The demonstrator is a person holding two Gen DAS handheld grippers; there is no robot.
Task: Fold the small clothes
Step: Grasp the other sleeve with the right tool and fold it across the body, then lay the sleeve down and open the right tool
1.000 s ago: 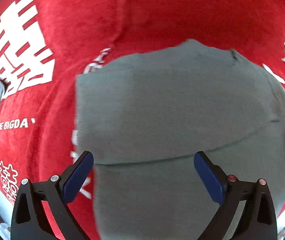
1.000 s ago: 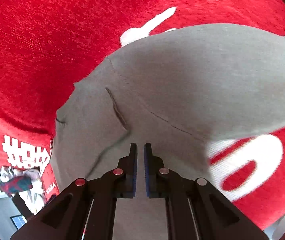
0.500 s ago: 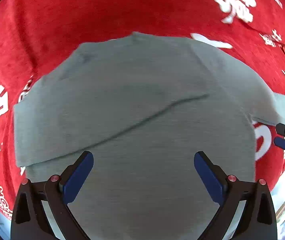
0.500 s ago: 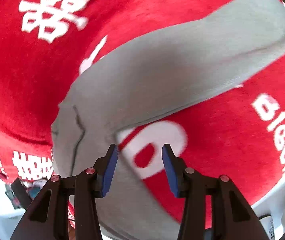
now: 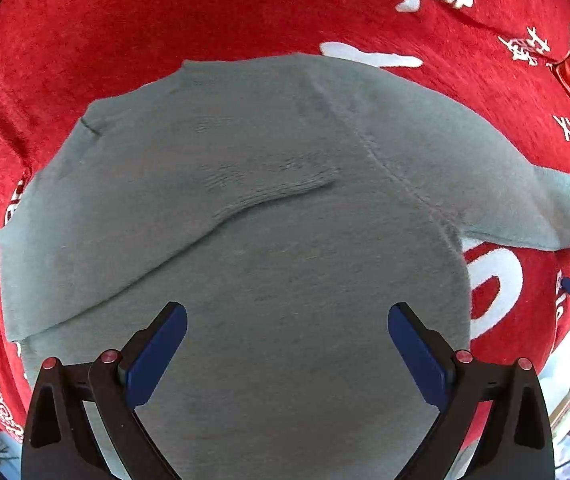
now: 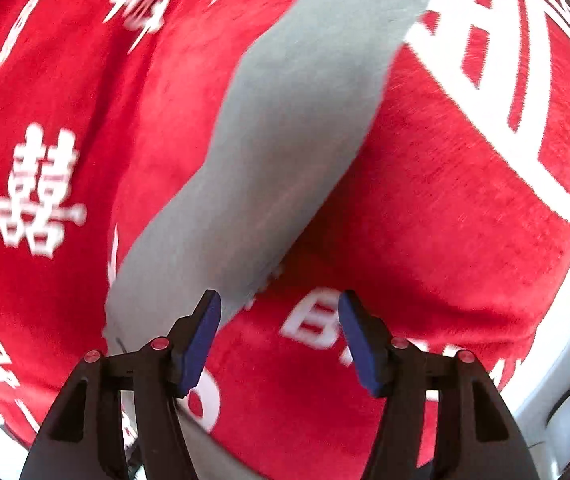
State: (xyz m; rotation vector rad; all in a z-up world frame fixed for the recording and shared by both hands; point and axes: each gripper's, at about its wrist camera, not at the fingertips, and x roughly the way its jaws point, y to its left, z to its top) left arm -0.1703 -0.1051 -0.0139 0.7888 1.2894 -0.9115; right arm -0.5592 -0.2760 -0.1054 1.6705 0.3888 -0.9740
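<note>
Item: grey knit sweater (image 5: 269, 240), laid flat on red cloth (image 5: 165, 20) with white lettering. One sleeve (image 5: 525, 208) stretched out right, unfolded; ridge crease across body, left side apparently folded over.

Left gripper (image 5: 287, 344): jaws wide apart, hovering over near body, holding nothing.

Right gripper (image 6: 279, 336): jaws apart, empty, beside sleeve (image 6: 285, 140); view blurred.

Handling, judged: soft, light, limp, fuzzy, not slippery; will sag and drag. Take hold at sleeve cuff or hem edge, single layer.
</note>
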